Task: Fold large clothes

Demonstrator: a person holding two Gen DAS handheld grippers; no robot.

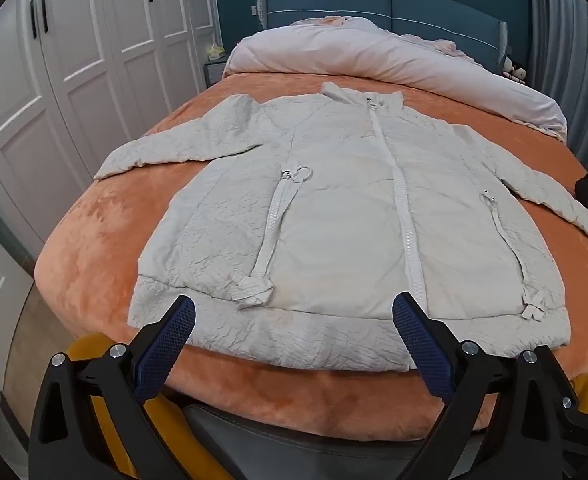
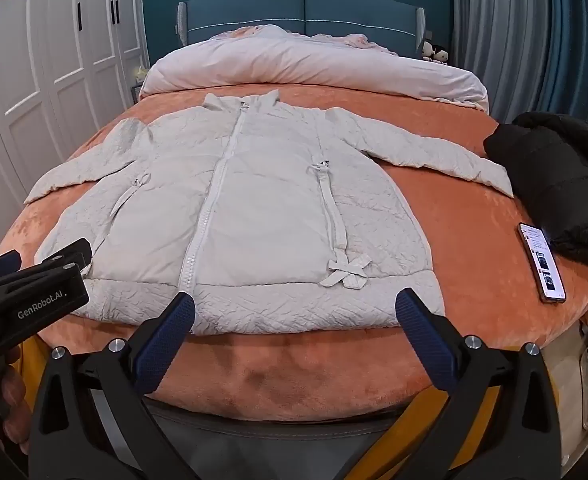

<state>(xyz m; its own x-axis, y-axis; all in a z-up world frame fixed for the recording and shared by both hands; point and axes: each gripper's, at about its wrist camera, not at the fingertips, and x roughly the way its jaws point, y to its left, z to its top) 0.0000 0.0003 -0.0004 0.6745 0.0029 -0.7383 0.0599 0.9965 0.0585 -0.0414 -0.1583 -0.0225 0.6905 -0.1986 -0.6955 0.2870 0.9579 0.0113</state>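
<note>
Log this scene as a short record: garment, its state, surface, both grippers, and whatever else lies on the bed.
garment: white jacket
state: spread flat, front up, zipped, sleeves out to both sides, unfolded
surface: orange bedspread
left gripper: open, above the hem, nothing between the fingers
right gripper: open, above the hem, nothing between the fingers
other items: black coat at the bed's right edge; phone beside it, screen lit; pale duvet bunched at the headboard end

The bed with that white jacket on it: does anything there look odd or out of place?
Mostly tidy: the white jacket lies flat, zipped, sleeves spread. A phone with its screen lit lies near the bed's right edge beside a bundled black coat, where folding could knock it.
</note>
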